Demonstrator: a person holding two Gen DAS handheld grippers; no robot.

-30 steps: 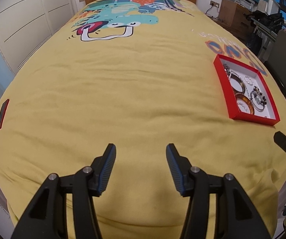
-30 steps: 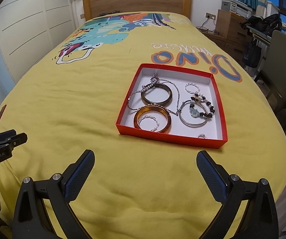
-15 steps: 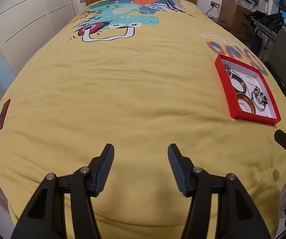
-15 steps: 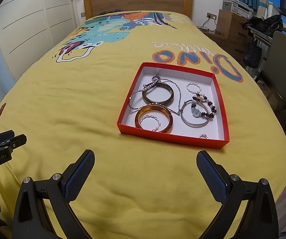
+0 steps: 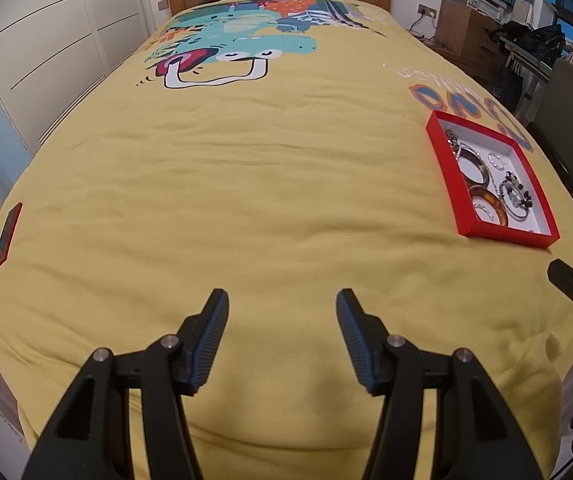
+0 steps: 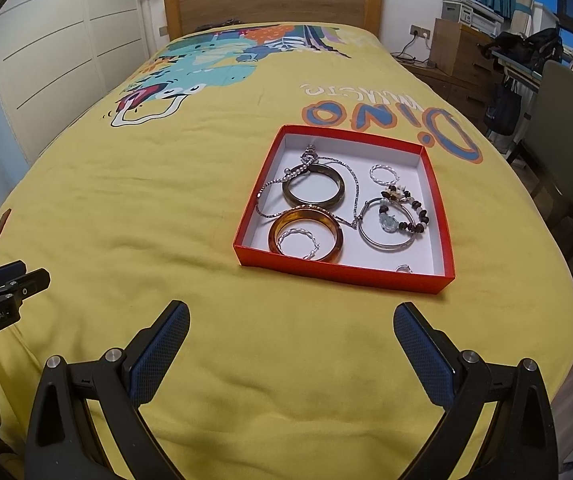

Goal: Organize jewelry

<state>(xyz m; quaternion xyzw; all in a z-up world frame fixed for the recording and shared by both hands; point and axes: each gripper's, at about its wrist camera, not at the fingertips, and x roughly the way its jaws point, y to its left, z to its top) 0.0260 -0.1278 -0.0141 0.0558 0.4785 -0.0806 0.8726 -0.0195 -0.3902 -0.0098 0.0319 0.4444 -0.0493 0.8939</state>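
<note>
Left claw (image 5: 282, 338) released, held low over bare yellow bed (image 5: 246, 184), nothing between fingers, right claw (image 6: 291, 346) spread wider, empty, levelled just short of red box (image 6: 426, 282), box on bed's right side, holding bangles (image 6: 313, 190), chain (image 6: 352, 184), bead bracelet (image 6: 406, 210), rings (image 6: 382, 174)

I observe a shallow red box (image 6: 342, 270), white inside, flat on the yellow bedspread. It holds a dark bangle (image 6: 313, 190), an amber bangle (image 6: 305, 236), a silver chain (image 6: 352, 196), a beaded bracelet (image 6: 406, 210) and small silver rings (image 6: 383, 174).
</note>
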